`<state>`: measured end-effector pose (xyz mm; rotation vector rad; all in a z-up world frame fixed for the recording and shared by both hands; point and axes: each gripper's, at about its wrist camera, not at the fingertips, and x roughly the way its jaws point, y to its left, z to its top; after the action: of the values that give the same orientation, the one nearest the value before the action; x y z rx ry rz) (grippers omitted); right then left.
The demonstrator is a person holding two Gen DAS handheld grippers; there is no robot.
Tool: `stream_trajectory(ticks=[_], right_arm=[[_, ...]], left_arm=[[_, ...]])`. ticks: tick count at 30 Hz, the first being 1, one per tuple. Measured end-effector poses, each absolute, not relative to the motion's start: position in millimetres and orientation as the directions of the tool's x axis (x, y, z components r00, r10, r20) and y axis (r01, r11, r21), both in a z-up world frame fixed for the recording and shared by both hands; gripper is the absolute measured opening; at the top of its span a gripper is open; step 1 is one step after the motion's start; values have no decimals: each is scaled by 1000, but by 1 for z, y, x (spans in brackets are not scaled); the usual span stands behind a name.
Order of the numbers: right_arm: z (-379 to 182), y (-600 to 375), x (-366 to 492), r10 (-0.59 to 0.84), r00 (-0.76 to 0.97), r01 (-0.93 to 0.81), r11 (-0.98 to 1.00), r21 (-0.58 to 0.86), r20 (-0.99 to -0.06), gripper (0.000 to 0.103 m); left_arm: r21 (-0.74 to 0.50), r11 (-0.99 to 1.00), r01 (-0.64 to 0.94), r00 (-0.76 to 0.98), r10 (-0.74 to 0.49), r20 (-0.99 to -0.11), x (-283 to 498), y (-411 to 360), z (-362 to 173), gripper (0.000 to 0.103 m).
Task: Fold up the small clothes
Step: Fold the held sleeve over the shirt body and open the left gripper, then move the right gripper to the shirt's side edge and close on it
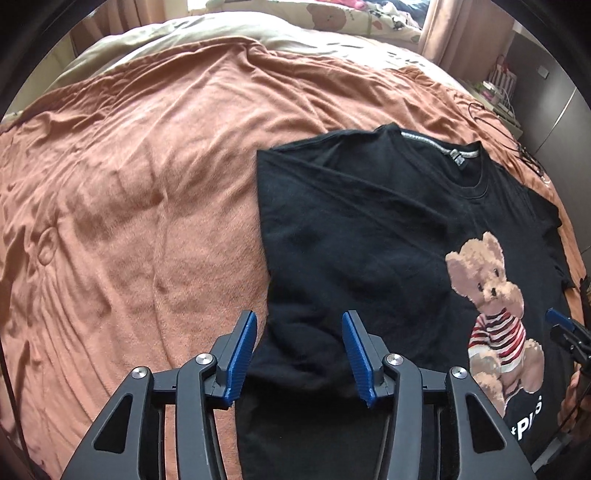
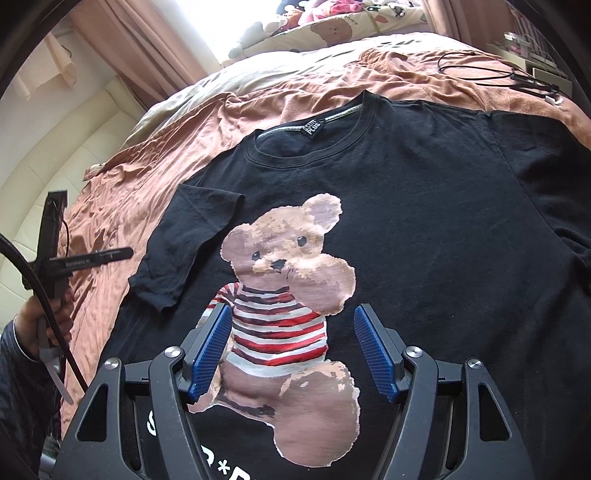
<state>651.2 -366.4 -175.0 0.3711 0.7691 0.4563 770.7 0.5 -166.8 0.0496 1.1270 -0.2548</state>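
A black T-shirt [image 1: 369, 229] with a teddy-bear print [image 2: 288, 295] lies flat, collar away from me, on a bed. Its left sleeve [image 2: 184, 243] is folded inward onto the front, which leaves a straight left edge in the left wrist view. My left gripper [image 1: 299, 321] hovers open over that folded left side, low down, with cloth beneath the jaws and nothing pinched. My right gripper [image 2: 292, 314] stands open above the bear's striped jumper, gripping nothing. A blue fingertip [image 1: 556, 317] of the right gripper shows at the right rim of the left wrist view.
A wrinkled orange-brown blanket [image 1: 129, 203] covers the bed, with a wide bare stretch left of the shirt. Black cables [image 2: 491, 70] lie at the far right corner. Bear-print bedding [image 2: 332, 29] sits at the head. A person's hand [image 2: 40, 317] grips the left tool's handle.
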Motion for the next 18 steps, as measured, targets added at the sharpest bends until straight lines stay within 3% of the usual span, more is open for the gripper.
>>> stream_trajectory(ticks=[3,10,18], right_arm=[[-174,-366,652,508,637,-256,849,462,-580,74],[-181,-373,657,489,639,-234,859,455,-594,74],[-180,-414,659,457,675,-145,852,502,-580,75]], left_arm=[[-65,976,210,377,-142,-915,773,3,-183,49],[4,978,210,351,-72,-934,785,-7,-217,49],[48,985,168,387,-21,-922,800,-22,-207,50]])
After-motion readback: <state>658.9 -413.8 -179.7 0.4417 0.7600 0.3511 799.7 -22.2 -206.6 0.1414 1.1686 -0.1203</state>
